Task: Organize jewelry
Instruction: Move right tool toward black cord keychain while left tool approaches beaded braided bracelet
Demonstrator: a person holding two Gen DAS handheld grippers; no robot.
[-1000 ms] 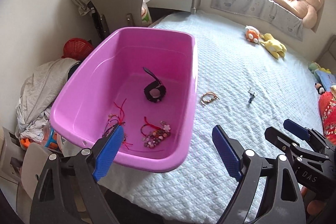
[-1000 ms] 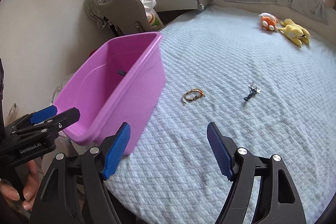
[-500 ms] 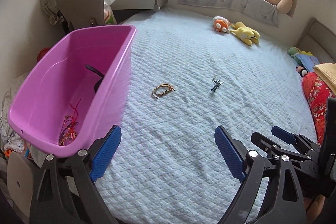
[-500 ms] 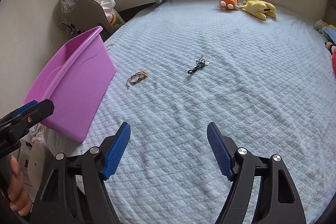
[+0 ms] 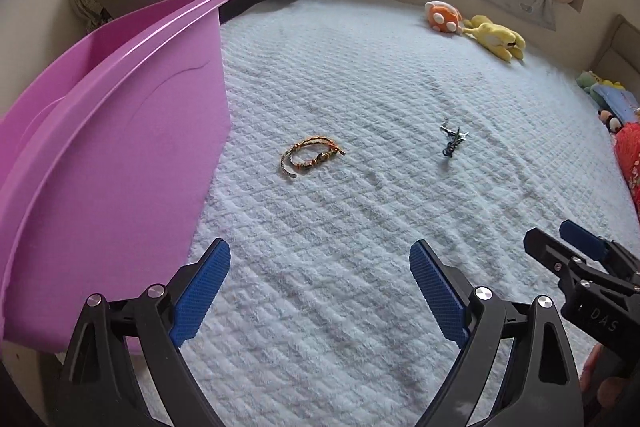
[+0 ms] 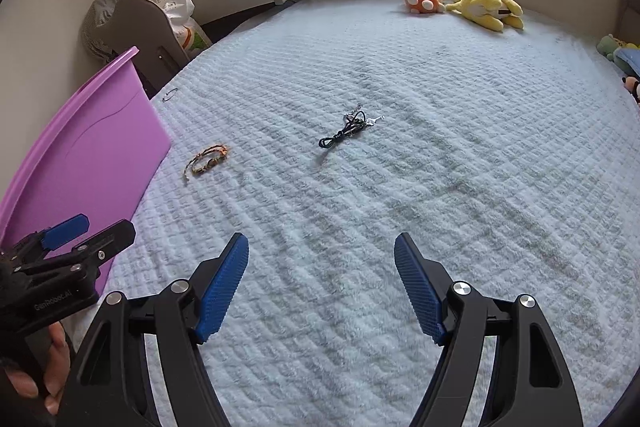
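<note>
Both the left gripper (image 5: 318, 287) and the right gripper (image 6: 320, 279) hover released, jaws spread and empty, at the frame bottom. The braided bracelet (image 5: 310, 159) lies mid-frame on the bedspread (image 5: 360, 227), beside the purple tub (image 5: 120, 147); the dark necklace (image 6: 346, 131) lies apart, right of it.

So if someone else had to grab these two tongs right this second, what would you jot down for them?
Left tongs: open, nothing between them, over the bedspread beside the pink tub.
Right tongs: open, empty, also over the bedspread.
Things: a braided orange bracelet lies on the bed near the tub; a dark cord necklace lies further right; a thin ring-like loop sits by the tub's far corner, too small to identify.
Done: cannot tell from here; the inside of the tub is hidden.
Left: pick up each loose piece and put it in the tub. The bracelet looks handiest for the left tongs, the necklace for the right.
</note>
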